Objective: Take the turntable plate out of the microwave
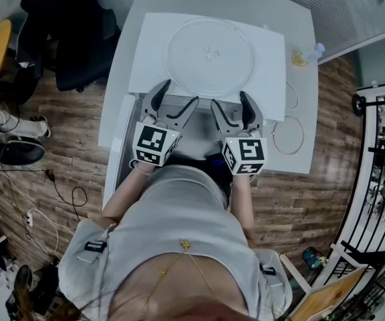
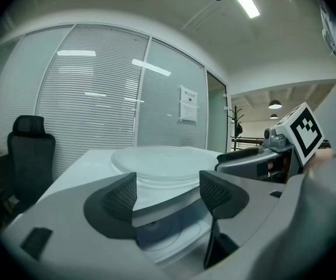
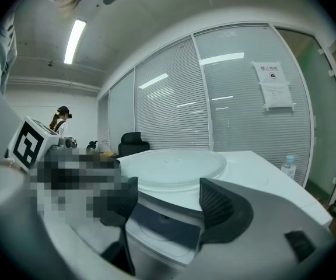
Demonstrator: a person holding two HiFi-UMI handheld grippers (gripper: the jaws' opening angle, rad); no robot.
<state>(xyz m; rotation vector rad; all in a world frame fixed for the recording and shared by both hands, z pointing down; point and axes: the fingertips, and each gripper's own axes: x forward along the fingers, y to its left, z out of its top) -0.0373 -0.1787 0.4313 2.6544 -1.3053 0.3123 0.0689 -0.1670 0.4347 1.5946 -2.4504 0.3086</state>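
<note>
On top of the white microwave [image 1: 146, 52] lies the round glass turntable plate [image 1: 209, 57], flat and centred on the casing, with nothing touching it. The microwave stands on a white table [image 1: 299, 152], and what looks like its door [image 1: 120, 146] stands swung open at the person's left.

The left gripper [image 1: 181, 92] and the right gripper [image 1: 228, 99] are held side by side just in front of the microwave's open front, both pointing toward it and below the level of the plate. In the left gripper view its two fingers [image 2: 118, 194] are spread wide apart with nothing gripped. The front edge of the microwave top and the near rim of the plate show in the gap beyond them, well clear of the pads. In the right gripper view that gripper's fingers [image 3: 217, 200] are likewise spread and hold nothing, and the same edge and plate rim lie past them. The two grippers are near each other but do not touch.

A small clear bottle [image 1: 317, 51] stands at the far right edge of the table, and a thin white cable [image 1: 290, 134] loops on the table to the right of the microwave. A black office chair [image 1: 72, 39] stands on the wooden floor [image 1: 65, 152] to the left.
</note>
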